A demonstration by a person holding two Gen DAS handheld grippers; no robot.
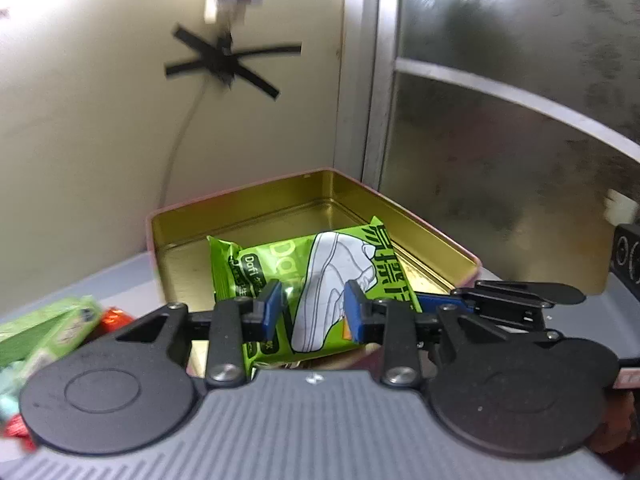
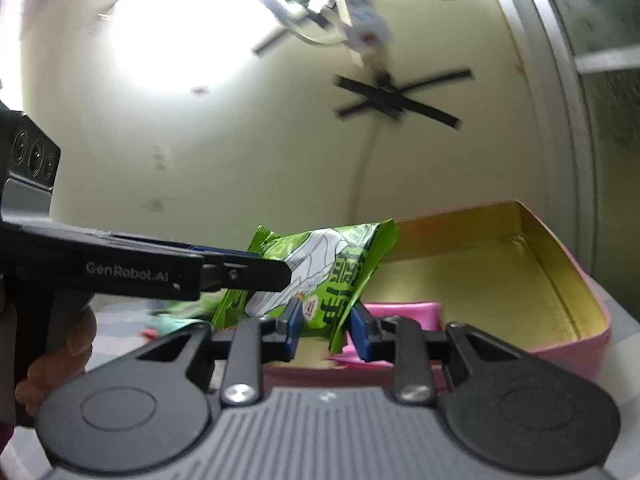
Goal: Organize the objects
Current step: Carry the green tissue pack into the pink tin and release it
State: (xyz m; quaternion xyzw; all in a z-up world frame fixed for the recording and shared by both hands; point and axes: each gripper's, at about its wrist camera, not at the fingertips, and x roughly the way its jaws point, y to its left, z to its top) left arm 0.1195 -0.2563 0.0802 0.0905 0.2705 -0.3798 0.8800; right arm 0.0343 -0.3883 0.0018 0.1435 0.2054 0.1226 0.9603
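A green snack packet [image 1: 320, 276] printed with a white shoe hangs tilted over an open tin [image 1: 440, 236] that is pink outside and gold inside. In the left wrist view my left gripper [image 1: 314, 310] is shut on the packet, with its blue pads against the packet's middle. My right gripper [image 1: 440, 304] reaches in from the right to the packet's lower corner. In the right wrist view my right gripper [image 2: 326, 326] is shut on the bottom edge of the packet [image 2: 320, 272], and the left gripper [image 2: 260, 272] clamps it from the left. A pink packet [image 2: 400, 312] lies in the tin [image 2: 560, 280].
Green boxes [image 1: 52, 328] and red wrapped sweets [image 1: 114, 318] lie on the grey surface left of the tin. A cream wall with crossed black tape [image 1: 228, 64] stands behind, and a metal-framed window [image 1: 500, 120] is at the right. A person's hand [image 2: 60, 344] holds the left gripper.
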